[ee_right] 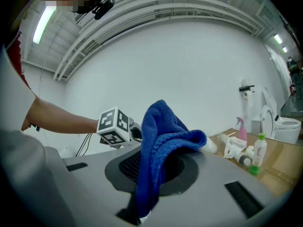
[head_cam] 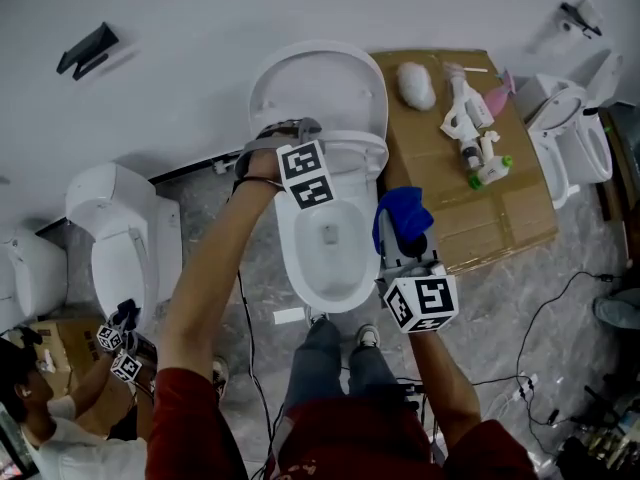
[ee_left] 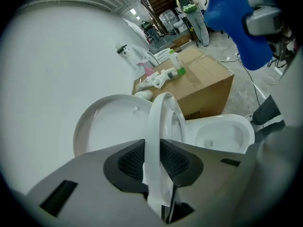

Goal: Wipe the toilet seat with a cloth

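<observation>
Over the toilet bowl [head_cam: 298, 268], the left gripper [ee_left: 154, 162] pinches narrow on the toilet seat [ee_left: 158, 112] edge. It's rigid, glossy plastic, probably slippery, so grip the rim squarely. The right gripper [ee_right: 151, 174] clamps the blue cloth [ee_right: 161, 136], soft and limp, held just right of the bowl.

L gripper [ee_left: 152, 162] clamps seat [ee_left: 160, 111], arm outstretched; R gripper [ee_right: 151, 169] grips cloth [ee_right: 163, 134].

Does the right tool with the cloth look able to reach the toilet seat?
Probably yes: the left tool holds the toilet seat up, and nothing blocks the right tool with its cloth.
</observation>
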Demonstrator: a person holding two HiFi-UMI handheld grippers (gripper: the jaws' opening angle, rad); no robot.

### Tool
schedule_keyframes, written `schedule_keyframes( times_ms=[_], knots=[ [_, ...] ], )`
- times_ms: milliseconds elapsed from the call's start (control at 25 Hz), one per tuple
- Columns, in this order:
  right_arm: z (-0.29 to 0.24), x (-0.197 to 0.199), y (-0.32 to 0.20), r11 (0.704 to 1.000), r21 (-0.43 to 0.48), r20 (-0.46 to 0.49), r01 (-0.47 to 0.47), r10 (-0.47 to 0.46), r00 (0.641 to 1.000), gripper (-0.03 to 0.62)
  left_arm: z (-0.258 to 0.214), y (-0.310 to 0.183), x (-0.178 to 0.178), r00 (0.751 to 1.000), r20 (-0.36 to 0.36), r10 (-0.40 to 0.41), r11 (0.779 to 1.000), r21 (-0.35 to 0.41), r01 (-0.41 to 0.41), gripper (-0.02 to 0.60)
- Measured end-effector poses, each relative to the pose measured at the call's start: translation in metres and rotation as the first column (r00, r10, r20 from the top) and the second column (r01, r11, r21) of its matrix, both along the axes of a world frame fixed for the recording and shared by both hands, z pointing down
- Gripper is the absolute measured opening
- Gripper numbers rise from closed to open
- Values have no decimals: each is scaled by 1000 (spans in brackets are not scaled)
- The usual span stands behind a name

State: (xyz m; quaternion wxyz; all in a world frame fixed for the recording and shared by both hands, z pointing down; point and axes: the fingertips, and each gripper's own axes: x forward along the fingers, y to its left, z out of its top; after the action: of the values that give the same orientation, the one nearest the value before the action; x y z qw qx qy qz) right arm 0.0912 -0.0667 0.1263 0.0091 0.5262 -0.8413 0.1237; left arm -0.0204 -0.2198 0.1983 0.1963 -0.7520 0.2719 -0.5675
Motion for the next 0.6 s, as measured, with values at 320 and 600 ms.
schedule_keyframes(
  times_ms=[320,600],
  knots=[
    [6,14,31,999,6,-4,32,-32,999,57,26,98,13,997,53,54,997,-62,-51,97],
    [25,22,48,999,7,-17,54,-53,998,57,62,172,25,995,79,63,991,-120,-53,107]
  ],
)
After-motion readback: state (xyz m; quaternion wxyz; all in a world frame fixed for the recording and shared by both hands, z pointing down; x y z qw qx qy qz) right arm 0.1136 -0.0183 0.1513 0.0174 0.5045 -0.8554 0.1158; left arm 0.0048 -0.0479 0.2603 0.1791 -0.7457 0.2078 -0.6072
